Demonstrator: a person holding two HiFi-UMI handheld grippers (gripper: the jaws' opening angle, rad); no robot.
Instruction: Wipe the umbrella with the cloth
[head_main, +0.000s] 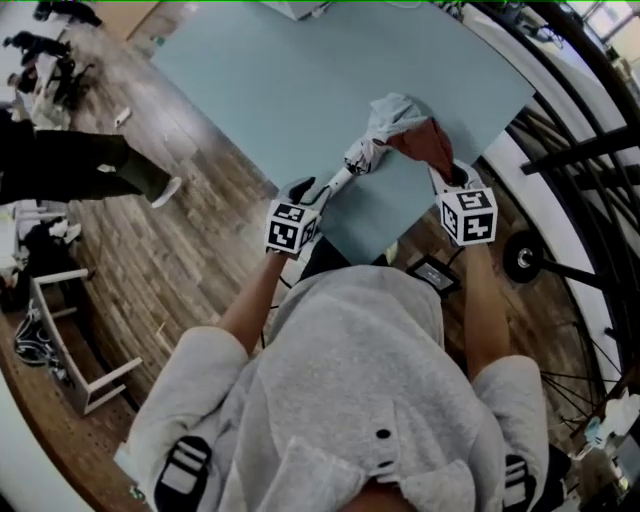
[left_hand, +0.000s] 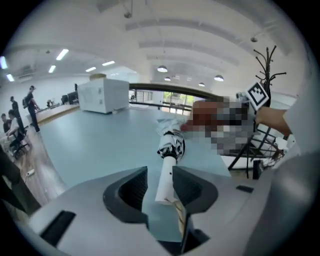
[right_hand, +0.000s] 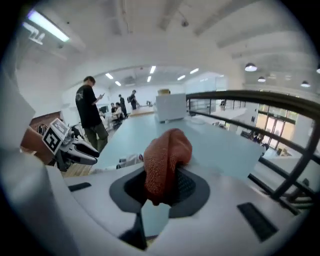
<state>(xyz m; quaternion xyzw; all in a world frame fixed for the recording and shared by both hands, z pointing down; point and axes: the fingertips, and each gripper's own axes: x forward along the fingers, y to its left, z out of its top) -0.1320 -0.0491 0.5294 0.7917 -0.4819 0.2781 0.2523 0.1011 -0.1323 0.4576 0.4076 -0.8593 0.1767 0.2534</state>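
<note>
The folded umbrella (head_main: 385, 125) lies across the near corner of the light blue table (head_main: 300, 80), its patterned canopy bunched at the far end. Its white handle (left_hand: 166, 175) runs back between the jaws of my left gripper (head_main: 320, 192), which is shut on it; the handle's end leans on the right-hand jaw. My right gripper (head_main: 445, 178) is shut on a rust-red cloth (right_hand: 165, 160). The cloth (head_main: 425, 145) hangs against the right side of the canopy. In the left gripper view a mosaic patch hides most of the cloth.
A white box (left_hand: 102, 95) stands at the table's far end. Black railings (head_main: 570, 150) and a coat stand (left_hand: 265, 65) are close on the right. A person in dark clothes (right_hand: 90, 112) and others stand on the wood floor (head_main: 170, 260) to the left, beside a white stool (head_main: 70, 350).
</note>
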